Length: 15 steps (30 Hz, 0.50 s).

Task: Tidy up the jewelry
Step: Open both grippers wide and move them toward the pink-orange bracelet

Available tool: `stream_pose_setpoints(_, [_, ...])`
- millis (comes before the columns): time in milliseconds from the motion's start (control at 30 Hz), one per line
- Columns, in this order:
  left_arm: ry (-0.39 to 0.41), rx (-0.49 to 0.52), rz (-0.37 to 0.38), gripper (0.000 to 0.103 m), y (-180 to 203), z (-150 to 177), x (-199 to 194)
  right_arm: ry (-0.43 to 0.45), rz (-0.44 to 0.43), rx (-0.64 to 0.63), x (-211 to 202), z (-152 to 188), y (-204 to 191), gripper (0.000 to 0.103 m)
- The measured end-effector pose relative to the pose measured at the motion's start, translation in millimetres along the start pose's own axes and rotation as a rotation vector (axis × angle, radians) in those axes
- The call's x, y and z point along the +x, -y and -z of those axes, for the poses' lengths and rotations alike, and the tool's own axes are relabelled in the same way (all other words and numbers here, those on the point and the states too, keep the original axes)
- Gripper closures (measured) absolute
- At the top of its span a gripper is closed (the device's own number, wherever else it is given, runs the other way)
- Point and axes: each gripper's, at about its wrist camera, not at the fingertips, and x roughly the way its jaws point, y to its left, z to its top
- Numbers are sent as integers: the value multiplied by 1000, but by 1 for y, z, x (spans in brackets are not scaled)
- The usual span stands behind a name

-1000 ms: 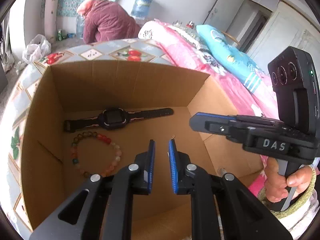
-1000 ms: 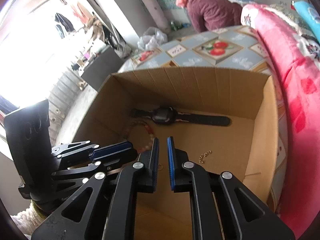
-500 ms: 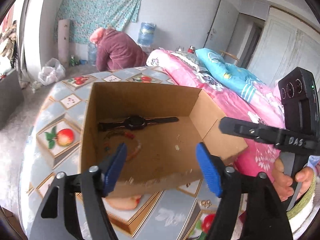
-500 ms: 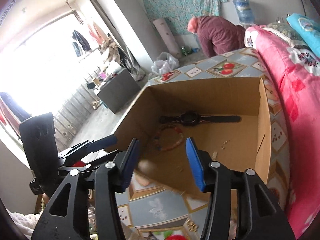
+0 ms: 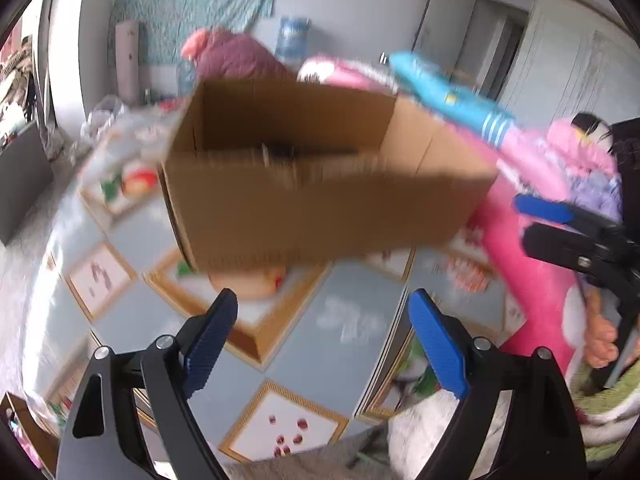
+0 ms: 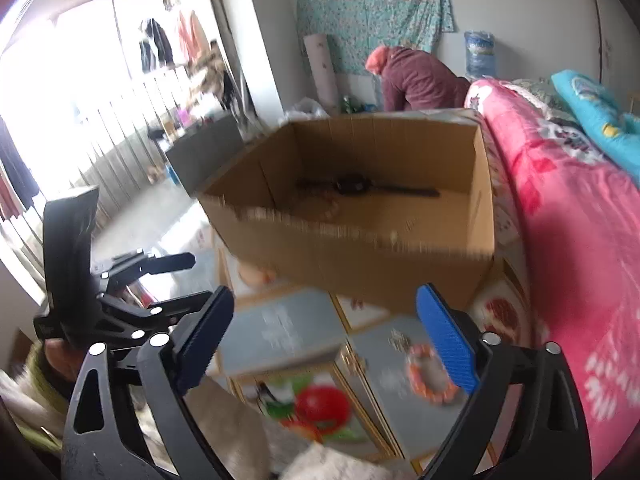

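Both views motion-blurred. Left gripper [image 5: 322, 340] and right gripper [image 6: 324, 340]: jaws apart, opening, nothing between. Black strap watch [image 6: 356, 186] inside open brown cardboard box [image 6: 360, 256], beaded bracelet [image 6: 326, 210] there half-hidden by rim. Orange-and-white bead ring [image 6: 430, 372] on tiled desk [image 6: 288, 332], partly behind right jaw.

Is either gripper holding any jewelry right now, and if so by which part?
Nothing is held. The left gripper and right gripper are both opening with nothing between their jaws, short of the cardboard box.
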Motion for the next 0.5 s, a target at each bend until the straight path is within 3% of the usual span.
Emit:
stream_pose_setpoints(233, [-97, 5, -79, 18, 1, 25, 41, -183, 121, 69, 33, 53, 8, 9])
stream_pose_setpoints(500, [-111, 54, -150, 15, 8, 26, 55, -249, 239, 97, 54, 79, 15, 9])
